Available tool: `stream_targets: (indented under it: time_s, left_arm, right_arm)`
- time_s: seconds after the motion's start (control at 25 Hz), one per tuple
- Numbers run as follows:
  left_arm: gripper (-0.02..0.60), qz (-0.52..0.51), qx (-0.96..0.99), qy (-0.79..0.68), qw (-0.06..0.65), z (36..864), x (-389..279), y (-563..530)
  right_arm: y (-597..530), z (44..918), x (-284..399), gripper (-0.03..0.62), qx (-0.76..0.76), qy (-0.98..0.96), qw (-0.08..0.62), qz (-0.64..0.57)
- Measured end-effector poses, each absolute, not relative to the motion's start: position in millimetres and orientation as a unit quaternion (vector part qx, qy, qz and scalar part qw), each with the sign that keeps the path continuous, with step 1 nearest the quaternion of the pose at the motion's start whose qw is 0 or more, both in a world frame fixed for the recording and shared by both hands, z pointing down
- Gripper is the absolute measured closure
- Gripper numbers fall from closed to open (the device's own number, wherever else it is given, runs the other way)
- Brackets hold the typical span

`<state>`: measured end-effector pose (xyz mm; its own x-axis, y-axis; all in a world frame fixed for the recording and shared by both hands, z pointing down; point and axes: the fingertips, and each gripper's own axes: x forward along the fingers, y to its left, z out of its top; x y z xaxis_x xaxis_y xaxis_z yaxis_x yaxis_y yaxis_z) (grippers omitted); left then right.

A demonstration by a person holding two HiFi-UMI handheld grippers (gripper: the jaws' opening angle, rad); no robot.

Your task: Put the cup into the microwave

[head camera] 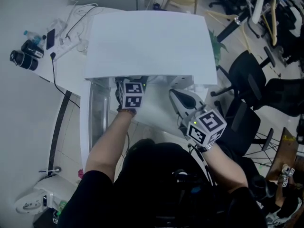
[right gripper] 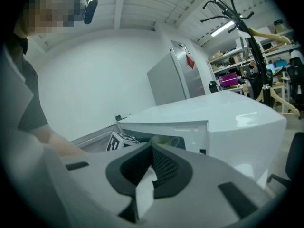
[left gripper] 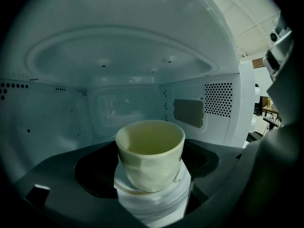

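A pale cream cup (left gripper: 150, 153) sits between the jaws of my left gripper (left gripper: 151, 184), which is shut on it inside the white microwave (head camera: 147, 42). The cavity's back wall and vented right wall (left gripper: 217, 99) surround the cup. In the head view only the left gripper's marker cube (head camera: 130, 95) shows at the oven's mouth; the cup is hidden under the oven's top. My right gripper (head camera: 176, 97) hovers outside, at the front right of the oven, shut with nothing in it (right gripper: 151, 151). The microwave (right gripper: 228, 122) lies ahead of it.
The microwave door (head camera: 95, 118) stands open to the left. A power strip with cables (head camera: 66, 39) and dark gear (head camera: 26, 53) lie on the table's back left. Black office chairs (head camera: 251, 75) crowd the right side.
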<state>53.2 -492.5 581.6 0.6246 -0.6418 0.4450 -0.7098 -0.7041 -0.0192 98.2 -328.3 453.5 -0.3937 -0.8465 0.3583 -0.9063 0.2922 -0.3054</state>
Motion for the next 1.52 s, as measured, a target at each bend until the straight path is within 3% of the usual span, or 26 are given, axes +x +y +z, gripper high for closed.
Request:
stream_targets:
  time_s: [0.88, 1.52]
  left_arm:
    - [0.160, 0.199, 0.892, -0.392, 0.100, 578, 46, -489]
    - [0.160, 0.188, 0.886, -0.417, 0.082, 539, 27, -418]
  right_arm:
    - [-302, 447, 108, 0.582, 0.560, -0.795, 0.057, 0.229]
    - [-230, 417, 100, 0.582, 0.542, -0.814, 0.041, 0.204]
